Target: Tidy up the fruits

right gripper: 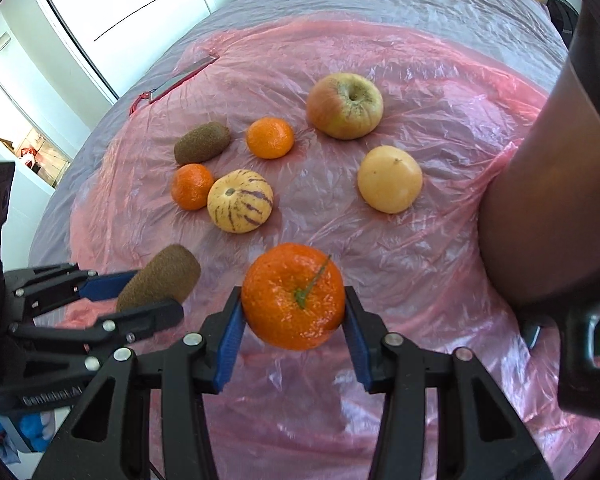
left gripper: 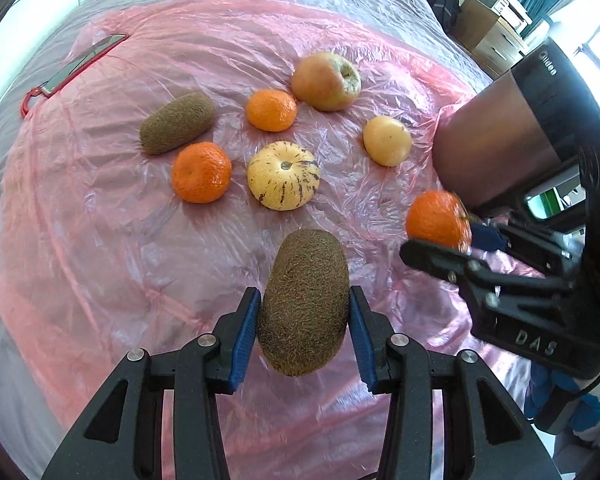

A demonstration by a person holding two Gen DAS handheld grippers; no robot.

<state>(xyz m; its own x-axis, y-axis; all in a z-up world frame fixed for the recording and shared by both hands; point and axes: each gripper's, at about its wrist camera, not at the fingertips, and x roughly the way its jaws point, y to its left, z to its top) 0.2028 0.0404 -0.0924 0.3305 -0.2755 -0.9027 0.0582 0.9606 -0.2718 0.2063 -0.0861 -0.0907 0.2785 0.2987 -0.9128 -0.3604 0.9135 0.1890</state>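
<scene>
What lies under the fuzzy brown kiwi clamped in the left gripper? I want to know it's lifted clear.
Under the fuzzy brown kiwi in the left gripper only crinkled pink plastic sheet shows; the patch directly beneath is hidden.

Left gripper (left gripper: 303, 312) pointing steeply down, black linkage arms spreading toward the camera, blue pads (left gripper: 244, 336) pressed flat against both long sides of a kiwi (left gripper: 304, 304) held clear of the surface; jaws parallel, narrow gap filled wholly by the fruit. Right gripper (right gripper: 294, 312) likewise angled steeply down, blue pads (right gripper: 228, 344) clamped on opposite flanks of a mandarin (right gripper: 294, 296), stem side facing the camera; fruit lifted off the surface. Seen from the left wrist view, the right gripper close alongside at the right edge, slightly blurred; seen from the right wrist view, the left gripper near at the lower left, fingers converging on the kiwi.
</scene>
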